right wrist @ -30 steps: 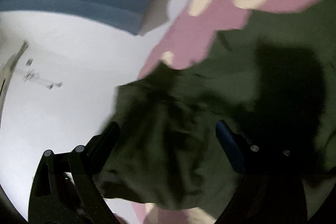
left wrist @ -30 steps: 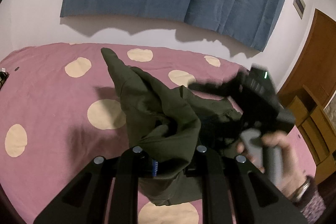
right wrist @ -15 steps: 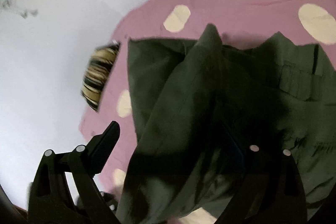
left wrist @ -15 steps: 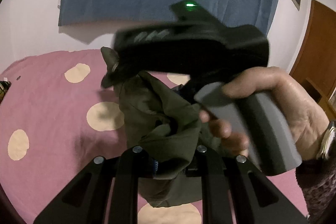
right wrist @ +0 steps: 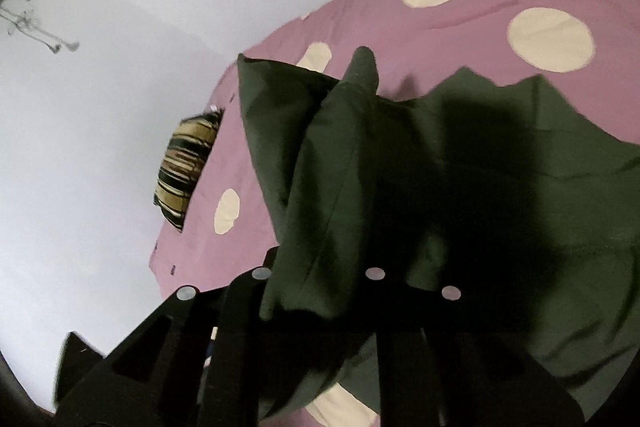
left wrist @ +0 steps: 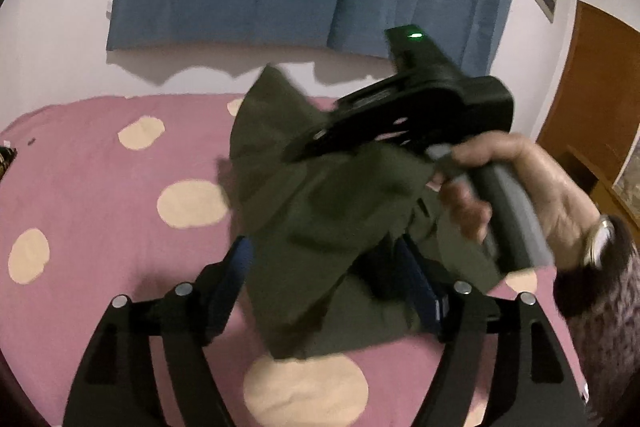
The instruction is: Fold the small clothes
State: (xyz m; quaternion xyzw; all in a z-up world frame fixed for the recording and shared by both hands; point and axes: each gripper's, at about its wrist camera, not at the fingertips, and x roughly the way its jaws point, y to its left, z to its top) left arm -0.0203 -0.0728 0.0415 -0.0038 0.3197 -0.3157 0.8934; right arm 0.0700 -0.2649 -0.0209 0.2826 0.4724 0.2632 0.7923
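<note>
Since half a second ago the left gripper (left wrist: 324,267) has let go: its blue-padded fingers (left wrist: 236,267) now stand spread either side of the crumpled olive-green fabric garment (left wrist: 320,211). The right gripper (right wrist: 316,275), gripped by the person's right hand (left wrist: 520,187), is pinched on a fold of that garment, lifting it above the pink bedspread with cream dots (left wrist: 100,187). A striped pillow (right wrist: 188,167) lies at the bed's edge.
</note>
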